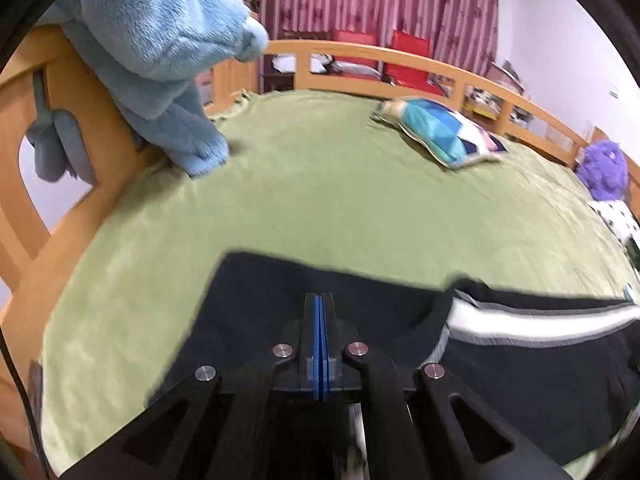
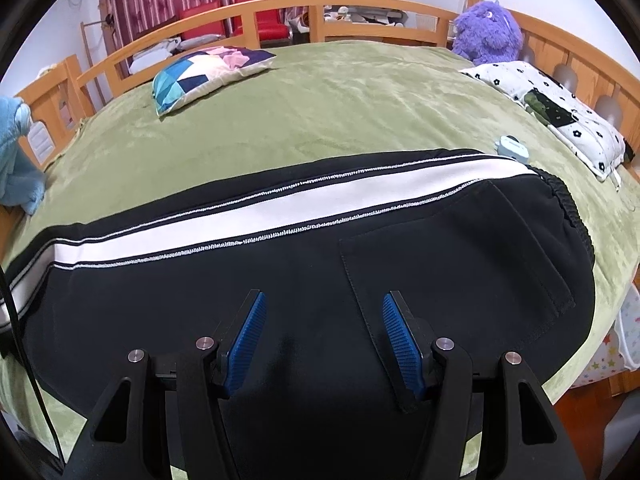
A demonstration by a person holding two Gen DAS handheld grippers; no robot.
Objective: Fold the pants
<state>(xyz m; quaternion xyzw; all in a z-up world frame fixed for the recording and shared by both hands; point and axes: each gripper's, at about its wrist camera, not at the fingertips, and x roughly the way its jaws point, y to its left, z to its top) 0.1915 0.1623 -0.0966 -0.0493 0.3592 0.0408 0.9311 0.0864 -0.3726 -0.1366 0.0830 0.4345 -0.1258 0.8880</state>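
Pants (image 2: pixel 280 280) are lying limp and soft across frame centre, best gripped at waistband; right gripper (image 2: pixel 322 336) hovering wide open, left gripper (image 1: pixel 320 340) pinched together, contents indiscernible.

Left tool (image 1: pixel 321 312), pads pressed together, hovers over black pants (image 1: pixel 256 320) on green bedspread (image 1: pixel 280 200).
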